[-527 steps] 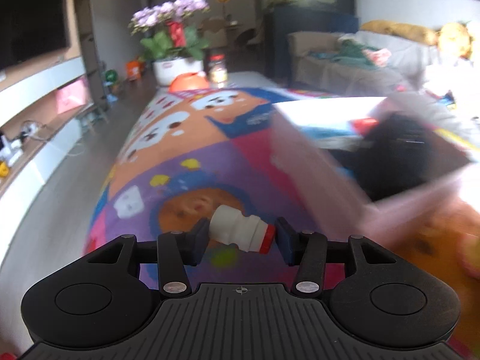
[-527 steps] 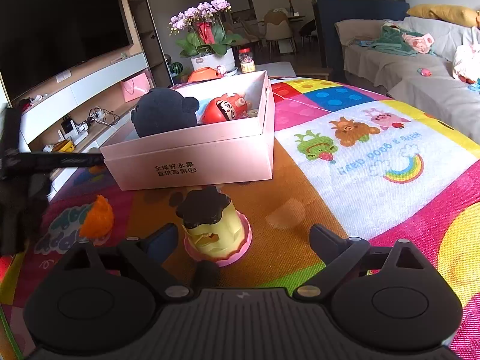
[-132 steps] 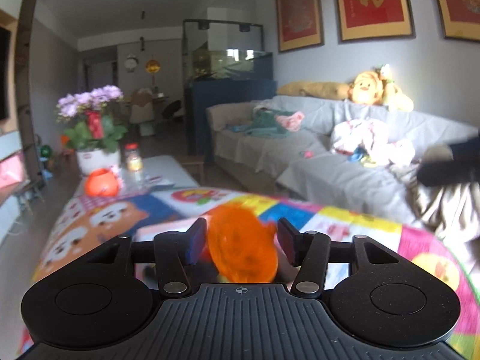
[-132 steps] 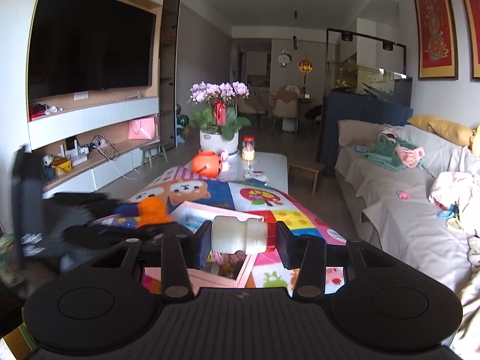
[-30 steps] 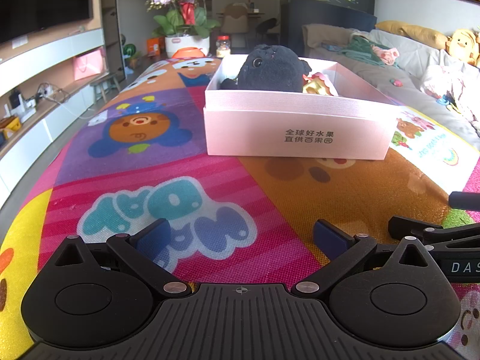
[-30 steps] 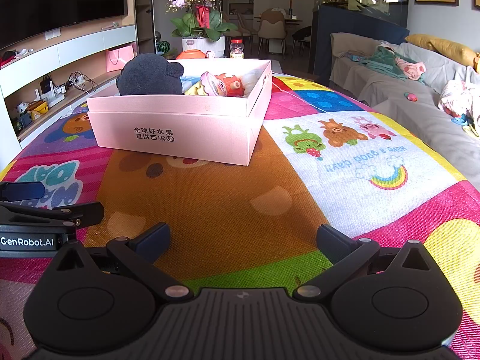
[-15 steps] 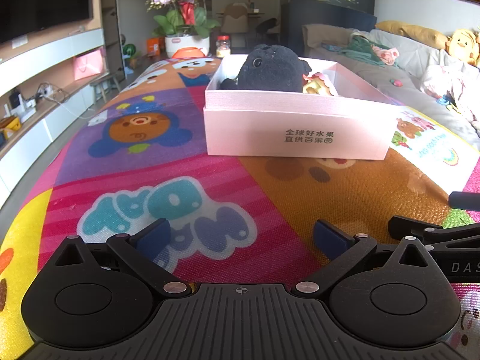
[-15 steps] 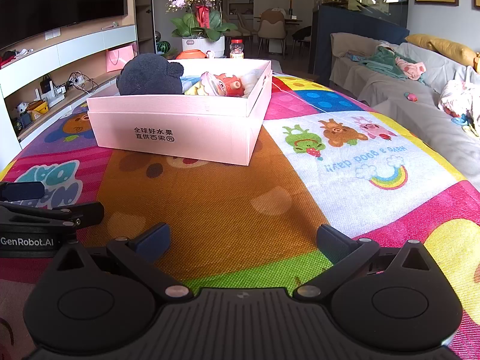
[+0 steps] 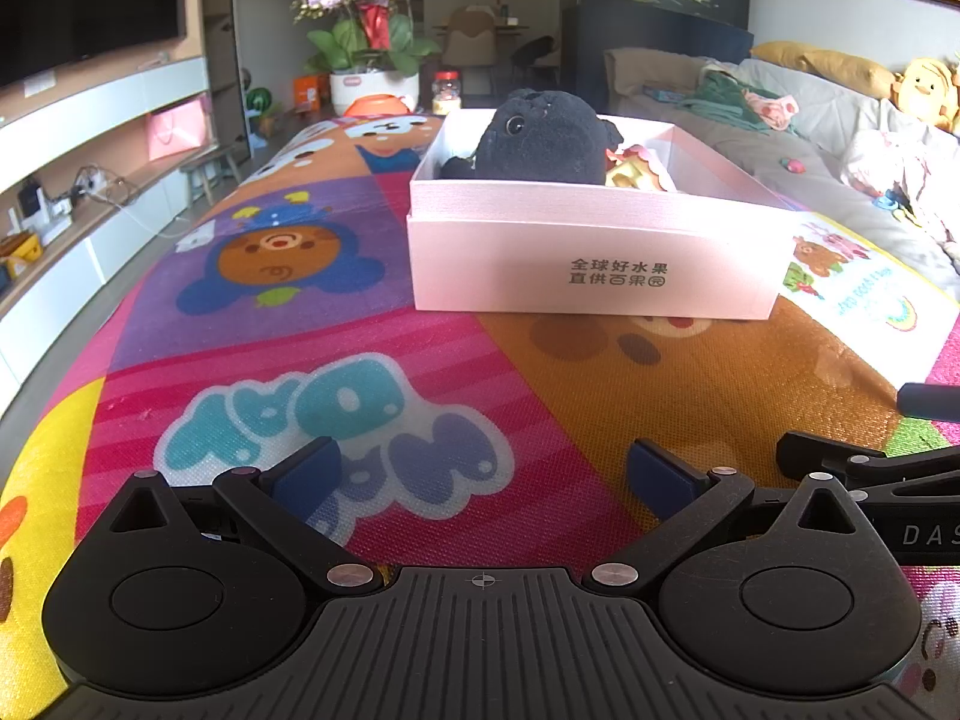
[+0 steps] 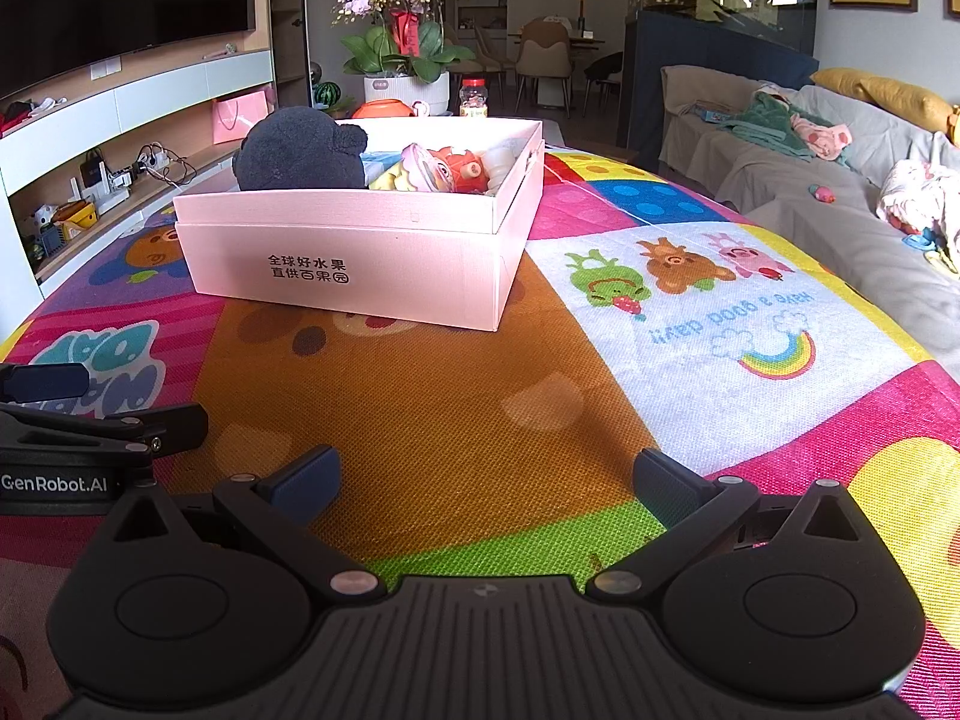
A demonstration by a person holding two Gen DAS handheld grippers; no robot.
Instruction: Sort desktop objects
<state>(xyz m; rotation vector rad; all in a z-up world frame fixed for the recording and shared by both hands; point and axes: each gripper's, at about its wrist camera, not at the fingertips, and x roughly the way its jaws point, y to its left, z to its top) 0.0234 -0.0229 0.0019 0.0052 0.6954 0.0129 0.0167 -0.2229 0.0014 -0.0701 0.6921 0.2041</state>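
A pink cardboard box (image 9: 588,267) (image 10: 360,258) stands on the colourful play mat. Inside it sit a black plush toy (image 9: 543,138) (image 10: 297,150), a red round doll (image 10: 459,168), a white bottle (image 10: 501,165) and a yellow-pink toy (image 9: 636,171). My left gripper (image 9: 483,474) rests low over the mat, well in front of the box, open and empty. My right gripper (image 10: 483,480) is also open and empty, to the right of the left one, short of the box. Each gripper's side shows at the edge of the other's view.
A potted orchid (image 10: 405,42), an orange bowl (image 10: 384,110) and a jar (image 10: 473,97) stand beyond the box. A grey sofa (image 10: 840,180) with clothes runs along the right. A TV wall with shelves (image 10: 120,96) lines the left.
Over the last second nothing has visibly moved. Earlier, the left gripper held an orange toy and the right a white bottle; both are now open and empty.
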